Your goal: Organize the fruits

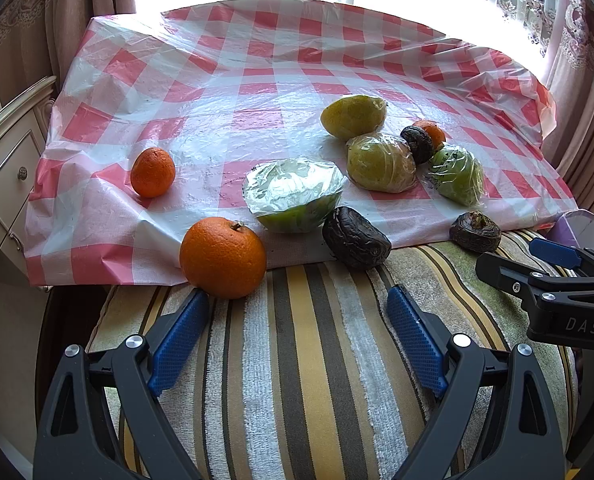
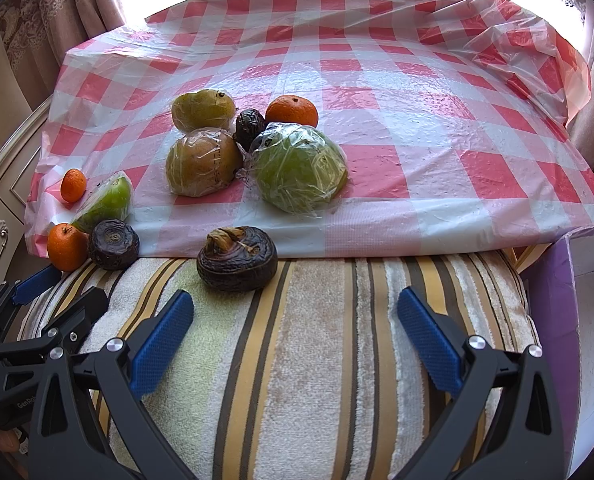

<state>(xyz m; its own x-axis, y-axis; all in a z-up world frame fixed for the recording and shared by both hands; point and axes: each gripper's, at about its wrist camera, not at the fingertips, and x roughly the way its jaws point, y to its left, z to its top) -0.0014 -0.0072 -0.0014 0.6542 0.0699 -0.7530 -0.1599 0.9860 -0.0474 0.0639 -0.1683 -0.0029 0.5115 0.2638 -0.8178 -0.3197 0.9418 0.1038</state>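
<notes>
Both of your grippers have their blue-padded fingers spread wide and hold nothing. Your left gripper (image 1: 297,312) hovers over the striped towel (image 1: 297,360), and its left finger (image 1: 181,336) has its tip right by the underside of the big orange (image 1: 223,258); whether they touch, you cannot tell. That orange sits at the near edge of the checked plastic cloth (image 1: 257,64), ahead and to the left of the gap between your fingers. Just beyond it lie a wrapped green half fruit (image 1: 295,196) and a dark wrinkled fruit (image 1: 355,242) resting across the cloth's edge, with a small orange (image 1: 153,172) further left. Your right gripper (image 2: 295,312) is also over the towel, and a dark shrivelled fruit with a dried stem (image 2: 237,258) lies just ahead of its left finger (image 2: 163,340), left of the centre line and not touching it. Further back a cluster sits close together on the cloth: two wrapped yellow-green fruits (image 2: 203,162), a wrapped green one (image 2: 299,170), a small dark fruit (image 2: 249,122) and an orange (image 2: 291,110). To your right stands a purple box wall (image 2: 549,280), near your right finger (image 2: 429,340). The far and right parts of the cloth are bare, while the towel between both pairs of fingers is open.
</notes>
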